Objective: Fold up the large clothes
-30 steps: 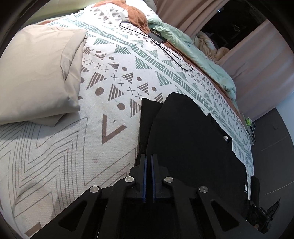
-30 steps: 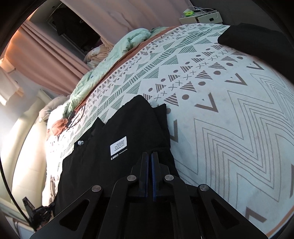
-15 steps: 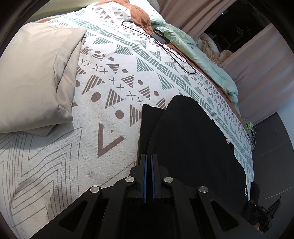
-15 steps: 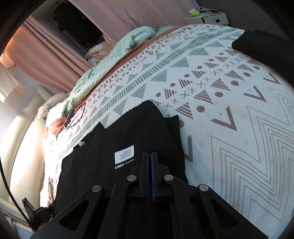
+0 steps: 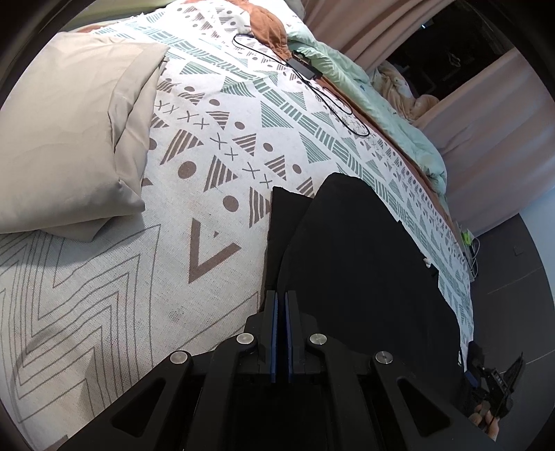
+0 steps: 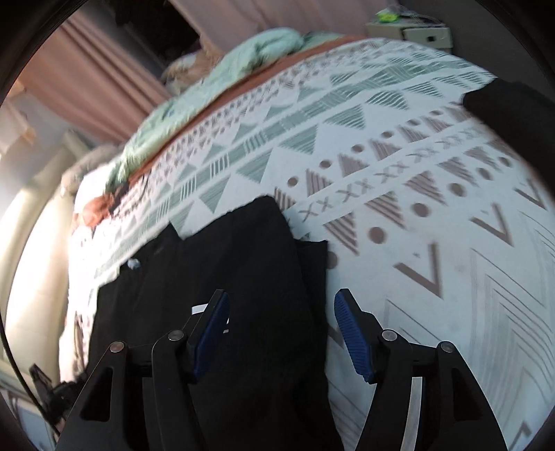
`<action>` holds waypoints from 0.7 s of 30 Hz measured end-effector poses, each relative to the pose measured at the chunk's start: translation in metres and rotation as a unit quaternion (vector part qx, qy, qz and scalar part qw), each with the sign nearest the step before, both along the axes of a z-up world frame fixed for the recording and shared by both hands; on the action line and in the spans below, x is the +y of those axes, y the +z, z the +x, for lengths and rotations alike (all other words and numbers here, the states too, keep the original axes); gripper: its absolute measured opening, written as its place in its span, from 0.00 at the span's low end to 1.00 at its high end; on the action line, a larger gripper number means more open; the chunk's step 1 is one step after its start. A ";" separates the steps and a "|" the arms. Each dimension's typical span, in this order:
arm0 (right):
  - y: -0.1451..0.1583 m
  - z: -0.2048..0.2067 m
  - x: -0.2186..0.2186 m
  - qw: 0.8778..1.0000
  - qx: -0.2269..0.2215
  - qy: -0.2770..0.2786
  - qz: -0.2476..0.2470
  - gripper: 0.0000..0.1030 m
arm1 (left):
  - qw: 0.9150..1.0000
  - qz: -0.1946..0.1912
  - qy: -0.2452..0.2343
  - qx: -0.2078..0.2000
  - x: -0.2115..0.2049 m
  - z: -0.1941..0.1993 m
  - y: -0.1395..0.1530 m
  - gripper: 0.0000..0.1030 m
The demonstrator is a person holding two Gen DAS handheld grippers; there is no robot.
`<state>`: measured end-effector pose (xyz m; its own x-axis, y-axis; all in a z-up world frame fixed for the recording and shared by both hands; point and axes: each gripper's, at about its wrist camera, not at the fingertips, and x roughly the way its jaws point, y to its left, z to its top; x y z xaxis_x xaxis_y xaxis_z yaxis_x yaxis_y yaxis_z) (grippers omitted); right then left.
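Observation:
A large black garment lies folded lengthwise on the patterned bedspread. My left gripper is shut at one end of it, with the black cloth running up into its blue pads. In the right wrist view the same garment stretches away from my right gripper, which stands open just above the other end. Its blue pads hold nothing. A white label peeks out beside the left finger.
A beige pillow lies left of the garment. A black cable with a charger crosses the far bedspread beside a mint duvet. Another black cloth sits at the far right of the bed. A nightstand stands beyond.
My right gripper has opened and let go of the garment's end, and its view is blurred from motion. The left gripper stays shut and has shifted slightly.

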<state>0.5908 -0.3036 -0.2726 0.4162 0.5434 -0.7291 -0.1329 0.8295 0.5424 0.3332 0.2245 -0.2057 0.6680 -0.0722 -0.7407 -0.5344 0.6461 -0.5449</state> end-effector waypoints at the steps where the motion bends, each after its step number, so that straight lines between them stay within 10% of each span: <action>1: -0.004 0.006 0.006 1.000 0.008 0.011 -0.007 0.62 | 1.000 0.000 0.000 0.001 0.000 0.000 0.000 0.03; 3: -0.013 0.015 0.015 0.999 0.020 0.022 -0.018 0.47 | 1.000 0.000 0.001 0.002 0.000 0.000 -0.001 0.03; 5: -0.013 0.020 0.020 0.999 0.017 0.028 -0.031 0.05 | 1.000 0.001 0.001 0.004 -0.001 0.001 -0.001 0.03; 21: 0.035 0.055 0.066 0.991 -0.073 0.063 -0.088 0.04 | 1.000 0.009 0.026 0.009 0.006 0.007 0.002 0.03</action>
